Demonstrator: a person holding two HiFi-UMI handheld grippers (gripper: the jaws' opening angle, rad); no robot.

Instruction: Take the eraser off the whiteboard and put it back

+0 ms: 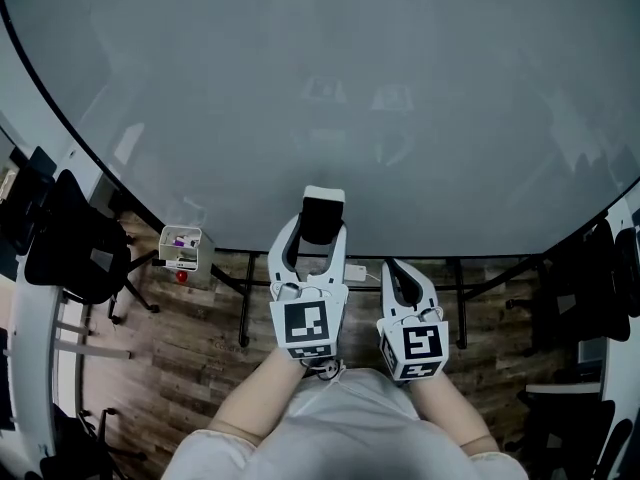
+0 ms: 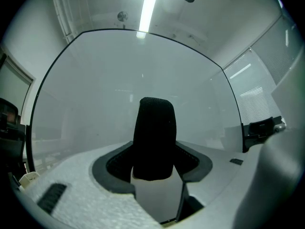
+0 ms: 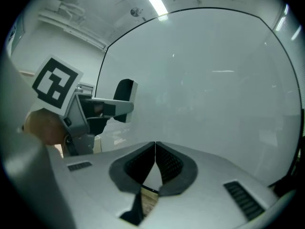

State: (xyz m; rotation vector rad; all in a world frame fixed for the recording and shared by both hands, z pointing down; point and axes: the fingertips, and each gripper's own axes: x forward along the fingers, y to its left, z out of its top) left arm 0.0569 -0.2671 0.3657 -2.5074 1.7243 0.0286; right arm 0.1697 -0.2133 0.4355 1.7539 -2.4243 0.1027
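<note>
Both claws point roughly level at the whiteboard (image 1: 330,88). The left claw (image 1: 322,228) grips the eraser (image 1: 323,213), a white block faced with black felt. It stands upright near the board's lower edge, seemingly against the board. The right claw (image 1: 394,268) is closed and empty, just beside it. A wood-plank floor (image 1: 200,338) lies below, with a black chair (image 1: 70,238) at the left.

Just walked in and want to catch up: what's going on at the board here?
A person stands facing the whiteboard with a gripper in each hand. The left gripper has its jaws closed on the eraser and holds it level, right up at the board. Whether the eraser touches the surface cannot be told. The right gripper is alongside, jaws together and empty.
</note>
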